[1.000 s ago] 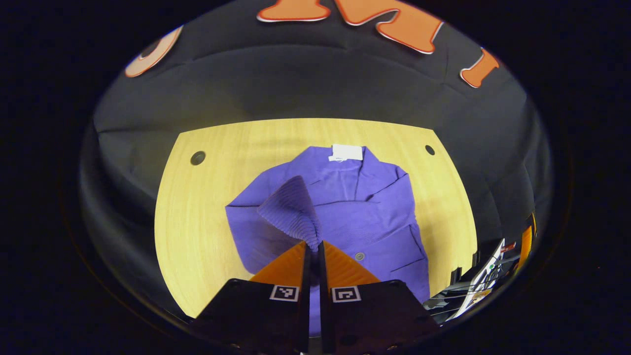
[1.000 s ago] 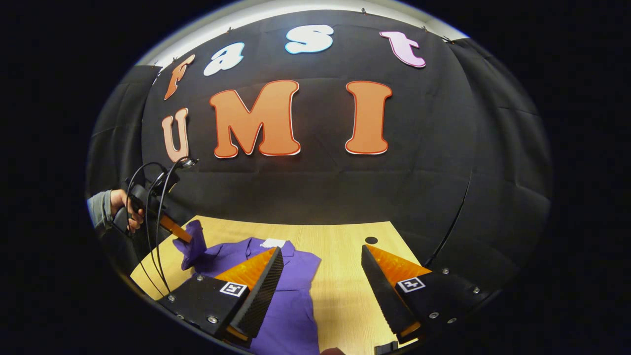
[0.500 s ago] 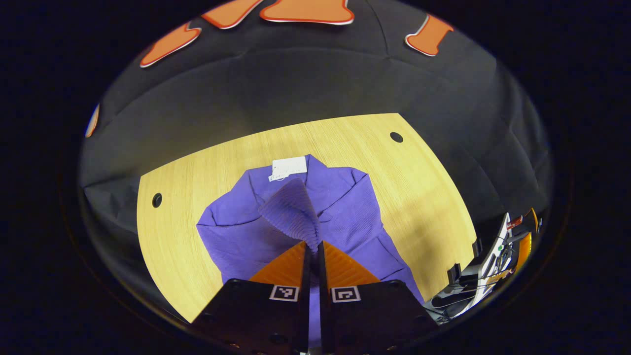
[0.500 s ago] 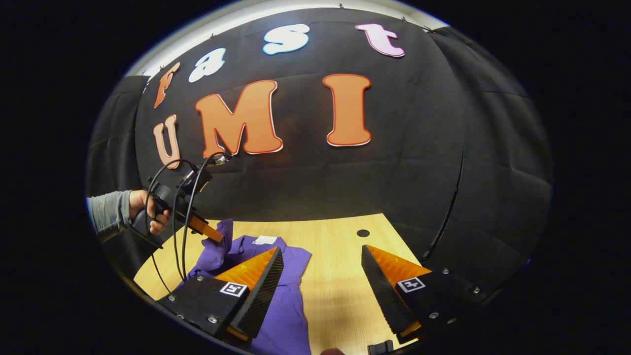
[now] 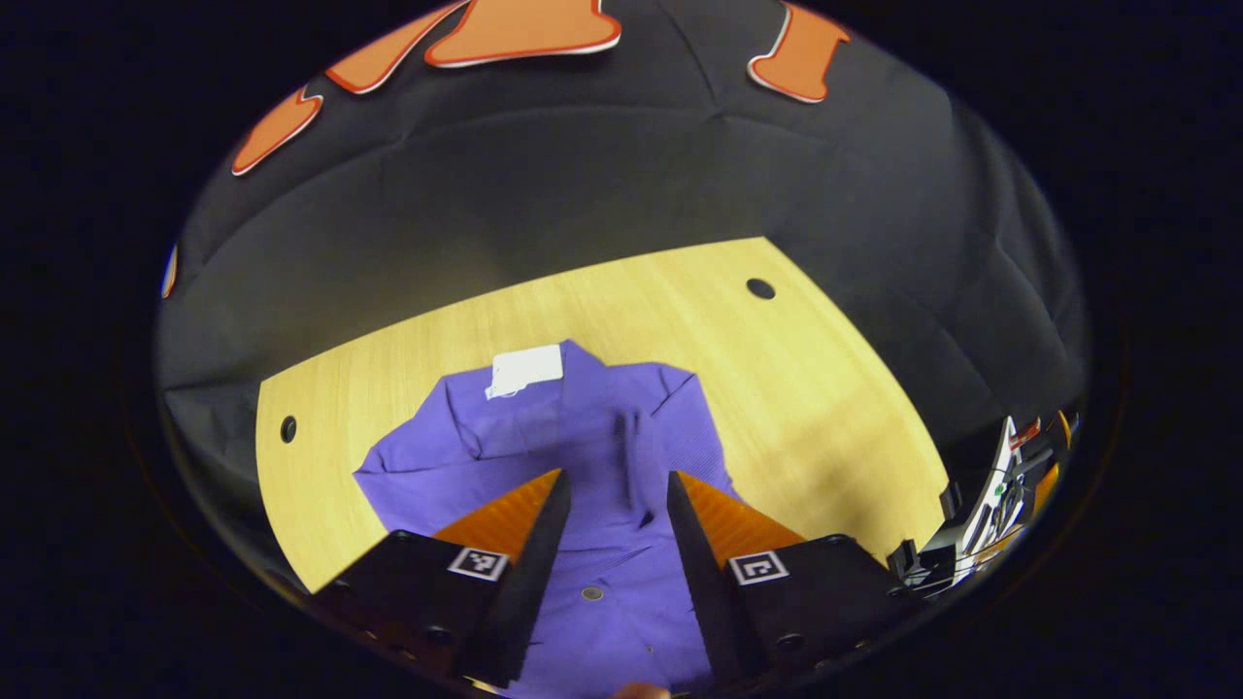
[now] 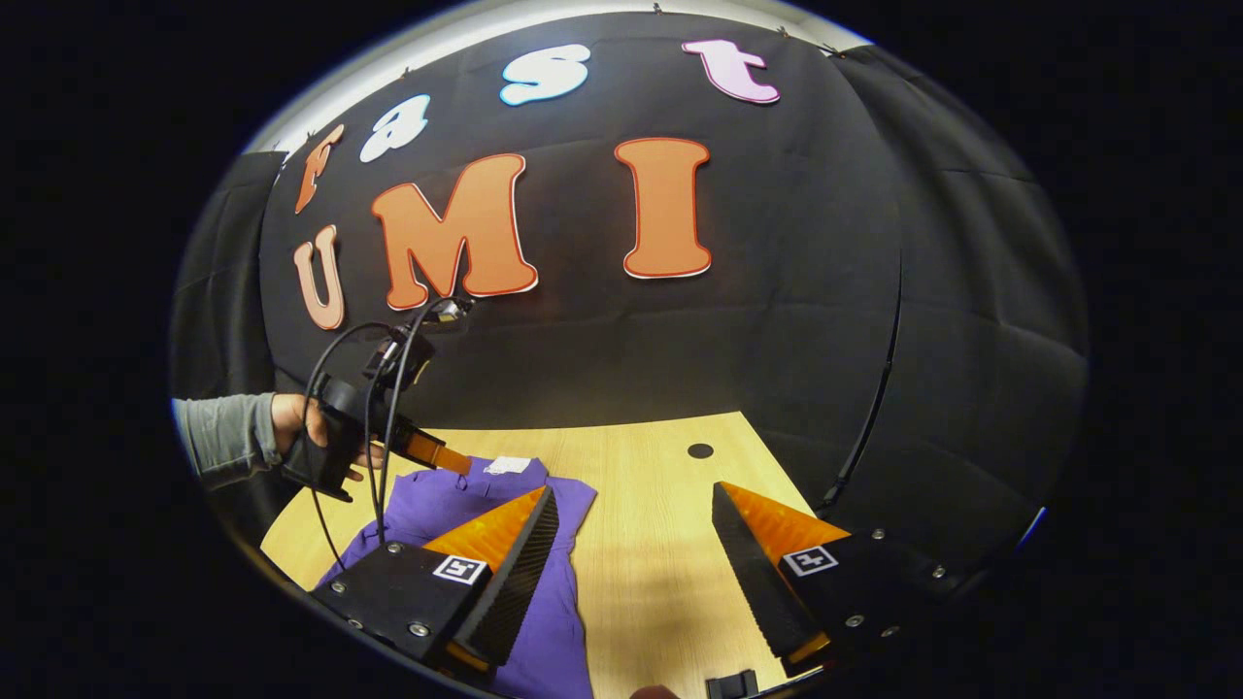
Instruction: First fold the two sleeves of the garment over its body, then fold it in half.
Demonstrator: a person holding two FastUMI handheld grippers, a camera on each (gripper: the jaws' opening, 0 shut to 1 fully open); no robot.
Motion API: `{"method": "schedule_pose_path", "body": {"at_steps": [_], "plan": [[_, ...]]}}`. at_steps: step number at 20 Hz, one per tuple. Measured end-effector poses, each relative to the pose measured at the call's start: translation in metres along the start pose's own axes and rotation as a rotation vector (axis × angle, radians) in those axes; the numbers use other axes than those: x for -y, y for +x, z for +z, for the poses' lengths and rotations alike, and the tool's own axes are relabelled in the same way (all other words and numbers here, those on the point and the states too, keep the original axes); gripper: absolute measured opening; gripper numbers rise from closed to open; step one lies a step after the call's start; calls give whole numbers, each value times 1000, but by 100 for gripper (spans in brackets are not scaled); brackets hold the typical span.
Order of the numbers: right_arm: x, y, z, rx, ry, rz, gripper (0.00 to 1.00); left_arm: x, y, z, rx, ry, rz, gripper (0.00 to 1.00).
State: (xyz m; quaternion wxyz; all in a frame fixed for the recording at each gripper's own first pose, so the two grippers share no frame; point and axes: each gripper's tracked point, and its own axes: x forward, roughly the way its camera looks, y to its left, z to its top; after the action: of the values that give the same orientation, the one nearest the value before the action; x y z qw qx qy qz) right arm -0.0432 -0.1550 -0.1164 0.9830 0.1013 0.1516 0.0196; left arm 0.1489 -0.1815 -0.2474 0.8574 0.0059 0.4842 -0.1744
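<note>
The purple garment (image 5: 583, 456) lies flat on the pale wooden bench (image 5: 806, 388), collar and white tag (image 5: 525, 370) toward the far edge, both sleeves apparently laid across its body. The left gripper (image 5: 610, 495) hangs just above the chest with its jaws parted and nothing between them. The right gripper (image 6: 631, 529) hovers wide and empty over bare bench to the right of the garment.

The half fold looks to be what remains. The main risk is that a pinch at the hem takes only the top layer, so the folded sleeves slide off as the cloth is lifted. The knit is soft, and a one-sided lift would likely skew the fold or drag the whole piece across the bench.

In the right gripper view, a hand (image 6: 291, 427) in a grey sleeve (image 6: 218, 437) holds the left gripper, and its black cables (image 6: 374, 388) loop down near the collar, where they could snag the fabric. Some equipment (image 5: 991, 495) sits off the right edge.
</note>
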Motion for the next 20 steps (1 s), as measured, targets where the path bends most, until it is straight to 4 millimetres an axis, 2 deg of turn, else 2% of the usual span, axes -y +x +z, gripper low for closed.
{"method": "schedule_pose_path", "body": {"at_steps": [1, 4, 6, 8, 11, 14, 17, 19, 20], "plan": [[0, 1, -1, -1, -1, -2, 95, 3, -8, 3, 30, 3, -4, 70], [-6, 3, 1, 2, -17, 10, 95, -7, -40, 15, 163, 30, 62, 100], [-13, 4, 5, 19, -35, 17, 95, -15, -67, 19, 267, 22, 105, 100], [-23, 7, 6, 26, -58, 29, 95, -17, -100, 14, 363, -17, 116, 100], [-43, 9, 6, 43, -80, 61, 95, -34, -144, 6, 513, -58, 156, 100], [-60, 6, 17, 106, -108, 72, 95, -54, -202, 3, 700, -53, 249, 100], [-77, -2, 34, 197, -133, 81, 94, -64, -259, -15, 854, -72, 331, 100], [-88, -10, 47, 266, -147, 98, 95, -71, -312, -20, 991, -87, 381, 100], [-93, -13, 49, 291, -153, 109, 94, -73, -334, -31, 1041, -94, 413, 99]]}}
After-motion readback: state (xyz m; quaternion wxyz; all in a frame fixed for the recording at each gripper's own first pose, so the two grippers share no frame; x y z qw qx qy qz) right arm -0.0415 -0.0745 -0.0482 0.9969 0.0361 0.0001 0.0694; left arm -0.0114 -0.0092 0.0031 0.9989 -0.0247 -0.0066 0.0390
